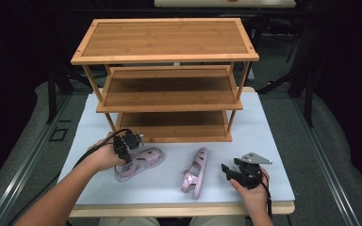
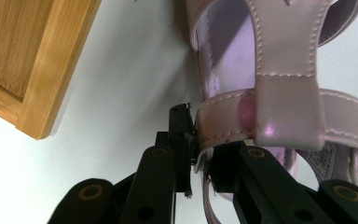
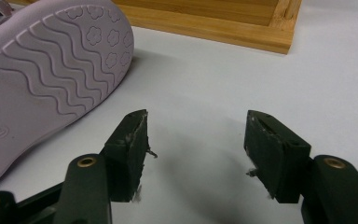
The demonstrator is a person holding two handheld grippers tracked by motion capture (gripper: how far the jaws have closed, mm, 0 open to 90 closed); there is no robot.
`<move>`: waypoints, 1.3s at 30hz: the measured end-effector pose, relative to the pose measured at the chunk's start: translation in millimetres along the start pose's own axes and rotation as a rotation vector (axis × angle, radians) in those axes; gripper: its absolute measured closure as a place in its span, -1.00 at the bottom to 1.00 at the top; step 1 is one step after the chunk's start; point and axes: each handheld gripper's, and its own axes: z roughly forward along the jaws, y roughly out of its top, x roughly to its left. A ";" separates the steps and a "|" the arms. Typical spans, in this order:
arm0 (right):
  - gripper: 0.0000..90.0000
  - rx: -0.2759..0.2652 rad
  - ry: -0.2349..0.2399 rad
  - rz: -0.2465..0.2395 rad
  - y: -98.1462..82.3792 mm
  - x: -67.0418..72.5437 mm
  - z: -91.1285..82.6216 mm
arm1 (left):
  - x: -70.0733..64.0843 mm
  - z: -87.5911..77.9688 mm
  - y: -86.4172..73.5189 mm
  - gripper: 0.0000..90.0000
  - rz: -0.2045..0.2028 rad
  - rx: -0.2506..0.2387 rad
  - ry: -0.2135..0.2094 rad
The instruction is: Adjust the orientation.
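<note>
In front of the wooden shelf (image 1: 165, 70), toward its left end, the left gripper (image 2: 196, 140) is clenched on the strap of a pink sandal (image 1: 139, 162) lying on the table (image 1: 264, 136). Right of it a second sandal (image 1: 195, 172) lies on its side — sole toward the right gripper (image 3: 196, 140), whose jaws stand apart, released, grasping nothing, before the shelf's right end.

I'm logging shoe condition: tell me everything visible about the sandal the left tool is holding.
The pink sandal looks like glossy stitched faux leather, with an open strap upper and a heel strap. It lies on the white table just in front of the wooden rack. The left tool is shut on its heel strap.
</note>
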 end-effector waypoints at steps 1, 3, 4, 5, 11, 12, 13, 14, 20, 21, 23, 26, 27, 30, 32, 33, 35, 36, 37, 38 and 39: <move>-0.13 0.000 0.001 0.000 0.0 0.0 0.0 | 0.2 -0.5 -0.7 0.82 -0.002 -0.001 0.004; -0.13 0.003 -0.001 0.000 0.0 0.0 0.2 | 0.0 -1.2 -2.5 0.83 -0.005 -0.014 0.012; -0.13 0.005 -0.004 -0.002 0.1 -0.1 0.2 | 0.3 -1.1 -3.6 0.83 -0.016 -0.021 0.006; -0.13 0.005 -0.004 -0.002 0.1 -0.1 0.2 | 0.8 -1.1 -4.8 0.83 -0.023 -0.027 -0.004; -0.12 0.003 -0.001 0.001 0.1 -0.7 0.3 | 2.7 -3.1 -14.6 0.84 -0.078 -0.090 -0.055; -0.12 0.003 -0.001 0.001 0.1 -0.7 0.3 | 2.6 -3.8 -16.1 0.84 -0.087 -0.098 -0.063; -0.12 0.004 -0.001 0.000 0.1 -0.7 0.4 | 2.9 -4.5 -17.7 0.84 -0.092 -0.115 -0.065; -0.12 0.003 0.000 0.002 0.0 -0.4 0.3 | 3.0 -5.7 -21.3 0.84 -0.104 -0.145 -0.077; -0.12 0.000 -0.003 0.003 -0.3 -0.3 -0.8 | -2.2 -13.2 -28.7 0.84 -0.138 -0.266 -0.101; -0.12 0.000 -0.004 0.006 -0.3 -0.4 -0.9 | -3.4 -14.3 -30.2 0.85 -0.151 -0.300 -0.107; -0.12 -0.001 -0.003 0.007 -0.3 -1.1 -0.9 | -5.6 -16.9 -33.9 0.84 -0.173 -0.371 -0.113; -0.12 -0.001 -0.001 0.008 -0.4 -1.2 -0.8 | -6.4 -20.8 -41.2 0.84 -0.205 -0.462 -0.130; -0.12 0.000 -0.003 0.006 -0.3 -1.1 -0.8 | -7.2 -21.8 -43.4 0.85 -0.220 -0.496 -0.129; -0.12 0.000 -0.005 0.006 -0.3 -1.0 -0.8 | -10.5 -26.9 -51.0 0.84 -0.251 -0.601 -0.113; -0.12 -0.002 -0.004 0.009 -0.4 -1.1 -0.9 | -12.8 -29.0 -55.5 0.85 -0.284 -0.672 -0.116; -0.12 -0.003 -0.003 0.010 -0.4 -1.2 -0.9 | -14.1 -30.3 -58.0 0.85 -0.298 -0.713 -0.113; -0.12 -0.007 -0.002 0.016 -0.6 -1.5 -0.7 | -16.8 -33.4 -62.7 0.85 -0.321 -0.787 -0.090; -0.12 -0.007 -0.002 0.016 -0.6 -1.5 -0.7 | -18.4 -35.1 -65.4 0.85 -0.337 -0.826 -0.088; -0.12 -0.004 -0.001 0.016 -0.5 -1.6 -1.0 | -20.1 -36.6 -68.0 0.85 -0.351 -0.865 -0.089; -0.12 -0.004 -0.001 0.016 -0.5 -1.6 -1.0 | -22.1 -38.2 -70.2 0.85 -0.361 -0.894 -0.092; -0.12 -0.006 -0.003 0.015 -0.5 -1.8 -1.2 | -24.4 -40.3 -72.5 0.85 -0.371 -0.922 -0.092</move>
